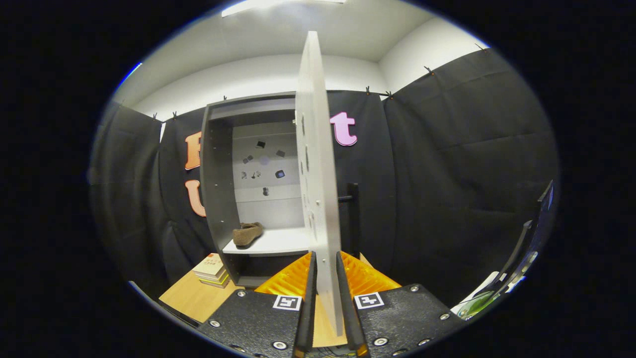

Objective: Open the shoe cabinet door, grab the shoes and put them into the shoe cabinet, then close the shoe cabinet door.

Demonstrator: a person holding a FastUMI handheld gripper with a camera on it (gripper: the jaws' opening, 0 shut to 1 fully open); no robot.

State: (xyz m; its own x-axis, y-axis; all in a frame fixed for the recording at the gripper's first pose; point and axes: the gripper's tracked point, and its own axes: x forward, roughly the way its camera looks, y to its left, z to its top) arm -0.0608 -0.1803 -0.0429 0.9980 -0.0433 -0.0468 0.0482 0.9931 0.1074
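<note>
The dark shoe cabinet (218, 194) stands open beyond the fingers. A brown shoe (247, 233) lies on its pale shelf (278, 243), at the left side. The cabinet's pale door (314, 164) swings out edge-on toward me, with a dark handle (352, 199) on its right face. My gripper (325, 263) is shut on the door's lower edge: one finger presses each face of the panel.
A stack of books (213, 270) lies on the wooden table (194, 296) left of the cabinet's foot. Black cloth walls surround the booth. A dark stand with a screen (526, 253) leans at the far right.
</note>
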